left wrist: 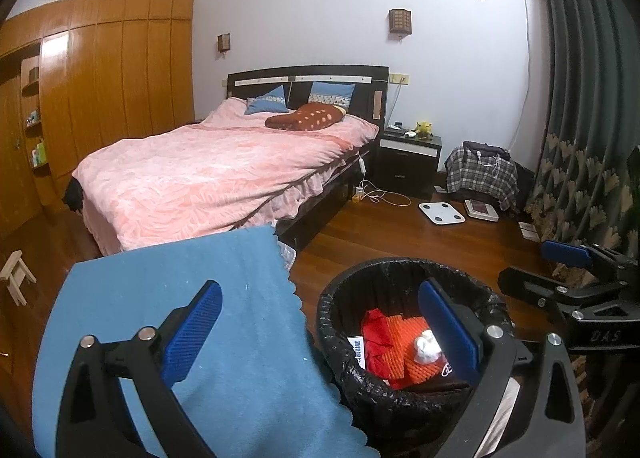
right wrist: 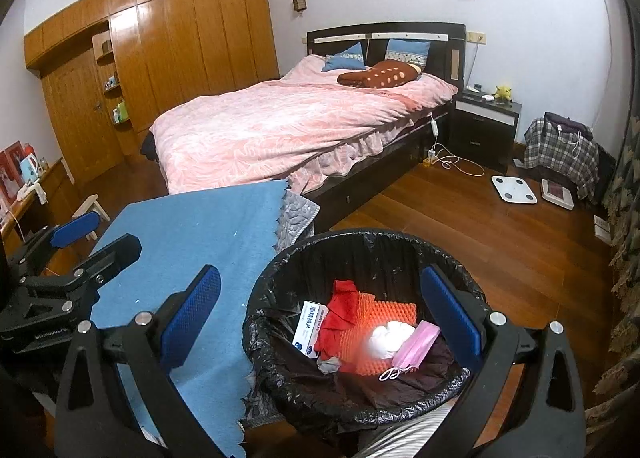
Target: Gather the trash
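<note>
- Nearest the lens, the left gripper point(left wrist: 320, 332) stands wide and holds nothing; one pad hangs over the blue cloth point(left wrist: 224, 298), the other over the mouth of the bin point(left wrist: 340, 298).
- Blue cloth covers the desk point(right wrist: 298, 213) beside the bin; no loose trash shows on the part in view.
- Lined in black plastic, the bin already holds the trash: a white box point(right wrist: 310, 328), red foam netting point(right wrist: 384, 316), crumpled tissue point(right wrist: 390, 338) and a pink mask point(right wrist: 414, 348).
- Right gripper point(right wrist: 320, 332) hovers over the bin, wide apart and empty.
- Judged from this, a drop has been made and collecting looks near its end; next calls for scanning desk and floor point(right wrist: 460, 225) for leftovers, or drawing both grippers clear.
</note>
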Action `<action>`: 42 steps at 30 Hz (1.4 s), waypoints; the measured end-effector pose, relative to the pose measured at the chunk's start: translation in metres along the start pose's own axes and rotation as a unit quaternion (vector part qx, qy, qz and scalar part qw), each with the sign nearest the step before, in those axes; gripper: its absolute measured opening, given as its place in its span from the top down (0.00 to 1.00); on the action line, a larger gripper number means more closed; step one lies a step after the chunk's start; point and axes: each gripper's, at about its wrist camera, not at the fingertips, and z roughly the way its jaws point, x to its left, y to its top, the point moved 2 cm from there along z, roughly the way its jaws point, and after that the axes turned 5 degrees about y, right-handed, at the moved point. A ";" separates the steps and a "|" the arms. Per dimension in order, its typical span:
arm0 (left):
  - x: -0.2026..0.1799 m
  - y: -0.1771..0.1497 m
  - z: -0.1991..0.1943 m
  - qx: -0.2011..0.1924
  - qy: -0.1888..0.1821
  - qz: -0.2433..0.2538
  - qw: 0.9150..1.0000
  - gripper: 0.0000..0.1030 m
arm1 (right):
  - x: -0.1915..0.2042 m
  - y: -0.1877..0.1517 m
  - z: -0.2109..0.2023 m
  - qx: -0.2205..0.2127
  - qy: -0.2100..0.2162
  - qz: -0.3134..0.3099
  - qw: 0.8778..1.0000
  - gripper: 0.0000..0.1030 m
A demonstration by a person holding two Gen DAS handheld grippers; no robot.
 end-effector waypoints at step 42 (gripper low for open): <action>0.002 0.002 -0.002 0.000 0.000 -0.003 1.000 0.06 | 0.007 0.001 0.001 0.003 0.002 -0.002 1.000 0.05</action>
